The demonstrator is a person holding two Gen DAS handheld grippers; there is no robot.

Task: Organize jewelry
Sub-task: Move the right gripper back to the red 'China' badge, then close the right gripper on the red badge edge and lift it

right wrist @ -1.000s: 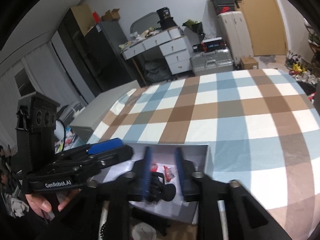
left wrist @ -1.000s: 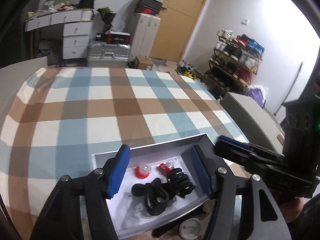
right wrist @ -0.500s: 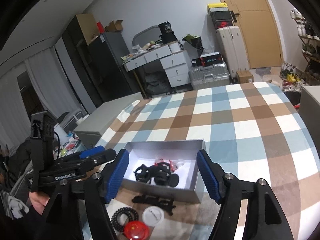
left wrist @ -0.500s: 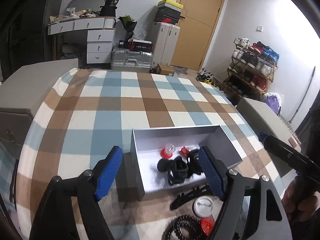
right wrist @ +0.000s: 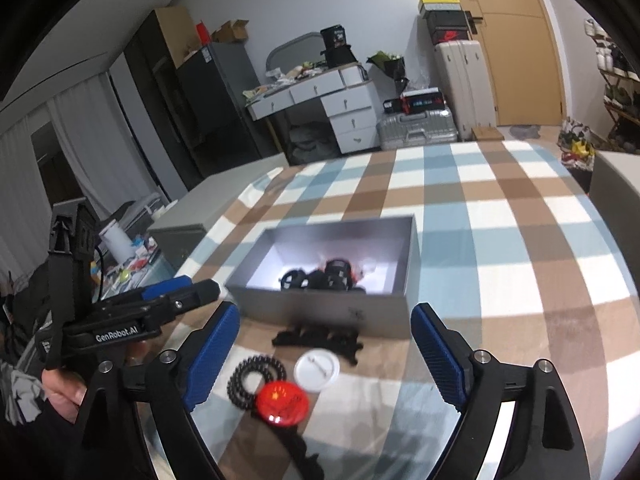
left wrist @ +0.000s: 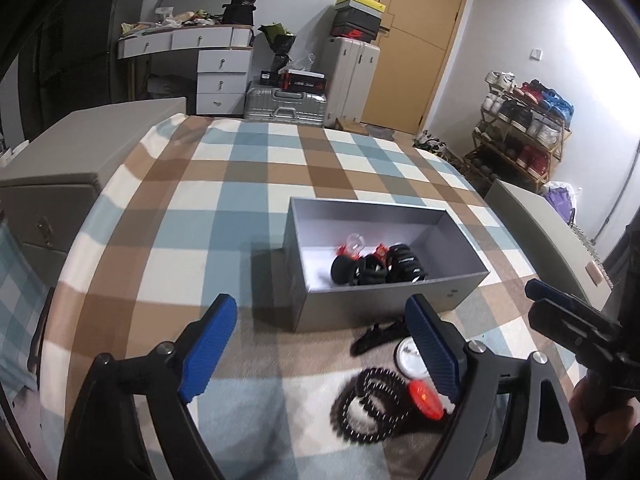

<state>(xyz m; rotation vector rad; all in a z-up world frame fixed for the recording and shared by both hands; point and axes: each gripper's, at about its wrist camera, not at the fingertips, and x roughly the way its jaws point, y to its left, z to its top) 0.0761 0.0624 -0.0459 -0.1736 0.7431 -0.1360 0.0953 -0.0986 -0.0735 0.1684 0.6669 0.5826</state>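
Both grippers stand wide with nothing between their pads. On my left gripper [left wrist: 320, 352] the jaws have just been opening; its blue pads [left wrist: 208, 350] hang above the checked tabletop [left wrist: 200, 200], on the near side of the grey box [left wrist: 360, 304]. On my right gripper [right wrist: 324, 354] the jaws have likewise just been opening, and it hangs clear above the loose items in front of that box [right wrist: 320, 312].

Inside the box I read a cluster of black hair ties [left wrist: 368, 270], with red pieces [left wrist: 380, 249] and one clear piece [left wrist: 354, 242] just behind them. I cannot separate the items further.

Outside the box, on the tabletop by its near wall:
- a black hair claw [right wrist: 320, 338], just in front of the wall;
- a white round badge [right wrist: 317, 370], just in front of the claw;
- a black beaded bracelet [right wrist: 254, 378], coiled, beside the white badge;
- a red round badge [right wrist: 282, 403], overlapping the bracelet's edge.

In the left wrist view, the right gripper [left wrist: 560, 320] enters from the right edge, carried by a hand [left wrist: 604, 424]. In the right wrist view, the left gripper [right wrist: 176, 292] enters from the left edge, carried by a hand [right wrist: 60, 392].
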